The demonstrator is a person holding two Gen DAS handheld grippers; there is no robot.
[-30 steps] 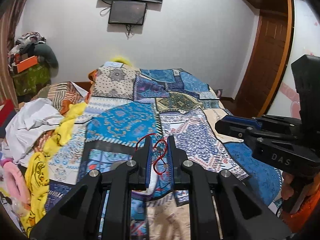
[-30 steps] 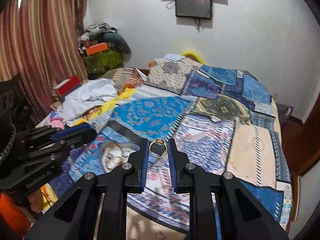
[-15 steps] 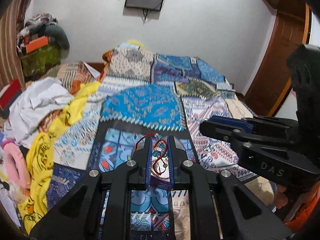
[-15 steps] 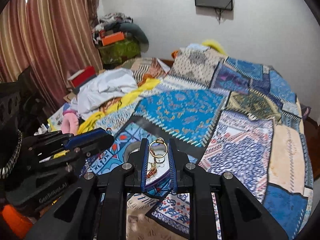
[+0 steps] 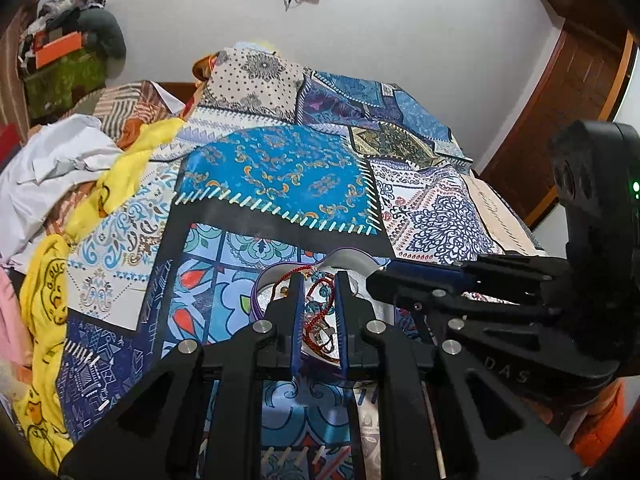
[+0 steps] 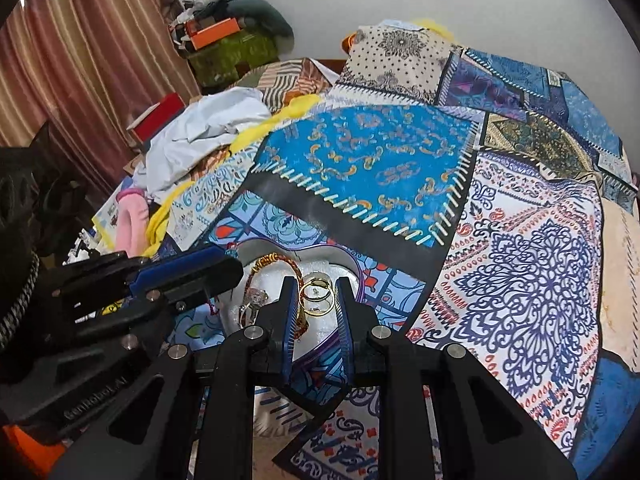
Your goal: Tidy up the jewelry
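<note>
Tray [image 6: 344,266] under both; left hand-held gripper [image 5: 318,280] clamps red bracelet [image 5: 316,320], right hand-held gripper [image 6: 316,286] clamps gold ring [image 6: 316,300].

A patchwork-covered bed [image 5: 280,168] stands against a white wall [image 5: 400,32], striped curtains [image 6: 72,60] alongside.

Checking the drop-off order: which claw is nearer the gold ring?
Right. The right claw holds the gold ring between its fingers; the left claw, beside it, grips a red beaded bracelet.
</note>
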